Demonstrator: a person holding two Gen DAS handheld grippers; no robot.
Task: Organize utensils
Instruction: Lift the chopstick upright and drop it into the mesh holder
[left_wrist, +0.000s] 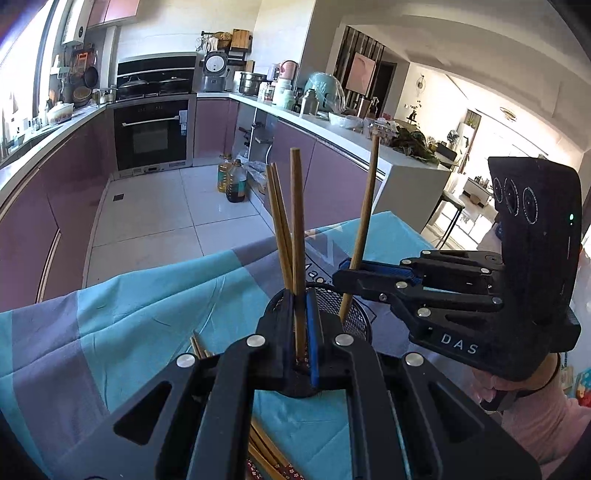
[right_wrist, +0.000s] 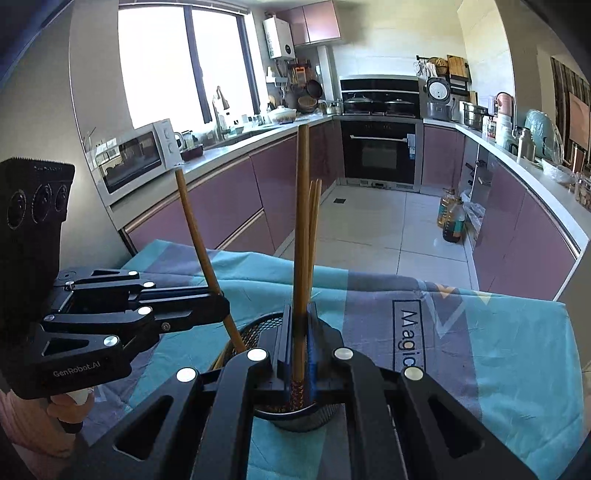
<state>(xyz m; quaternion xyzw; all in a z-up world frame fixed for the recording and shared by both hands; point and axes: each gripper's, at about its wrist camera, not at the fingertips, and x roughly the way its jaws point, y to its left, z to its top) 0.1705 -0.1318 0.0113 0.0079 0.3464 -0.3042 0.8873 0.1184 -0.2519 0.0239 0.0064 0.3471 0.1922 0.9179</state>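
1. The left gripper (left_wrist: 300, 314) is clamped on one straight wooden chopstick (left_wrist: 296, 229), held upright above the black wire-mesh holder (left_wrist: 351, 314).
2. The right gripper (right_wrist: 300, 332) pinches another chopstick (right_wrist: 302, 229) with a patterned lower end over the same round cup.
3. Two thin chopsticks (left_wrist: 277, 218) already stand inside, apparently leaning together.
4. More chopsticks (left_wrist: 264, 456) lie on the wrinkled teal-and-grey cloth (left_wrist: 147, 302).

Left tongs (left_wrist: 299, 314) and right tongs (right_wrist: 301, 332) both clamped, angled downward, side by side.
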